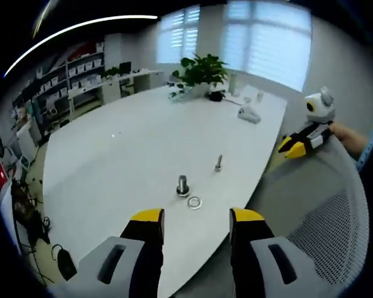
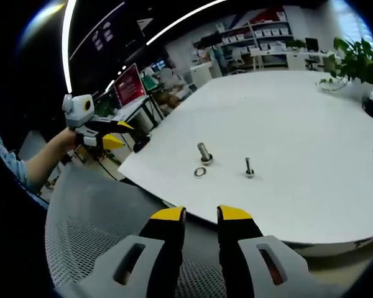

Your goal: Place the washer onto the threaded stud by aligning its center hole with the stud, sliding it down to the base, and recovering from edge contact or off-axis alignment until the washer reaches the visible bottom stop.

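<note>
A small metal washer [image 1: 194, 202] [image 2: 200, 172] lies flat on the white table [image 1: 137, 149] [image 2: 311, 118], close to its near edge. Right beside it an upright threaded stud [image 1: 183, 185] [image 2: 204, 153] stands on its wide base. A thinner bolt [image 1: 219, 163] [image 2: 249, 167] stands a little further off. My left gripper [image 1: 197, 217] is open and empty, held short of the washer; it also appears far left in the right gripper view [image 2: 115, 135]. My right gripper [image 2: 201, 216] hangs off the table edge over a chair, jaws a little apart and empty, and is seen from the side [image 1: 295, 146] too.
A grey mesh chair back [image 1: 326, 230] [image 2: 93, 230] stands between the grippers and the table edge. A potted plant [image 1: 202, 69] [image 2: 359, 62] and small white items [image 1: 249, 114] sit at the table's far end. Shelves [image 1: 74, 74] line the wall.
</note>
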A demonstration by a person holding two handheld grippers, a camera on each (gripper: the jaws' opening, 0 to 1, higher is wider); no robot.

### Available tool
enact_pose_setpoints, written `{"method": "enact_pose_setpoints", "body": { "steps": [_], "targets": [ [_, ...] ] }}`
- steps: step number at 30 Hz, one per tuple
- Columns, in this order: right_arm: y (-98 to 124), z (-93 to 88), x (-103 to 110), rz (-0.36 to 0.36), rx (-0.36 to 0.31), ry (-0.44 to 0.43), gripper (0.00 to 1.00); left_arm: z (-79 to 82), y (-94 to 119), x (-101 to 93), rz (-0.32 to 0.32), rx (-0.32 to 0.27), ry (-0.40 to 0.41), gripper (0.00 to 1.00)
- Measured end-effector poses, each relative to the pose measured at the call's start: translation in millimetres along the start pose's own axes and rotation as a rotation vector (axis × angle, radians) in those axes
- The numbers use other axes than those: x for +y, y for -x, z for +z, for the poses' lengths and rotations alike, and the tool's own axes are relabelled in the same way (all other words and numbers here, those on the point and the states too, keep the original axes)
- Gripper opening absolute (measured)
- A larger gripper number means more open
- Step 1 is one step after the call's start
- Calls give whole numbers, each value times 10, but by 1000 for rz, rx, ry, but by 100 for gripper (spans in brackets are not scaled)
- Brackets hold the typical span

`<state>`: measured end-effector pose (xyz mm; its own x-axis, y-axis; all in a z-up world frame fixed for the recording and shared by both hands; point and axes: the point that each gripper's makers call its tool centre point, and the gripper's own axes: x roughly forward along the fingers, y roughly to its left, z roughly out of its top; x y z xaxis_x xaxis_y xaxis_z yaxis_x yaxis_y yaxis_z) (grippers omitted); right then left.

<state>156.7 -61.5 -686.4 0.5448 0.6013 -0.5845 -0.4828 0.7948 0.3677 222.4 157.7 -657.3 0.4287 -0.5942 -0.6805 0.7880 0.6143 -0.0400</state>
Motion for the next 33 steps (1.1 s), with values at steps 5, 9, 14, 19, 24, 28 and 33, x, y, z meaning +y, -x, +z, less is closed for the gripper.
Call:
{"method": "enact_pose_setpoints", "body": {
  "steps": [5,9,14,19,24,28,33],
  "targets": [
    [-3,-16,18,6,11,8,23,15,-230,2,-52,86,-61,44],
    [-14,-31,26,12,29,18,23,10,-454,-26,-93,135,-95,46],
    [-10,-29,19,13,26,12,23,-48,-773,29,-84,160,-155,46],
    [-8,-10,12,12,9,-1,24,-250,-1043,53,-114,284,-229,46],
    [-1,8,6,6,-10,-14,24,-319,-1243,19,-138,330,-256,47],
    [4,6,17,10,-15,-13,25,-394,-1421,-35,-166,361,-283,46],
    [5,25,5,4,-29,-26,25,-563,-1611,12,-176,442,-342,44]
  ]
}}
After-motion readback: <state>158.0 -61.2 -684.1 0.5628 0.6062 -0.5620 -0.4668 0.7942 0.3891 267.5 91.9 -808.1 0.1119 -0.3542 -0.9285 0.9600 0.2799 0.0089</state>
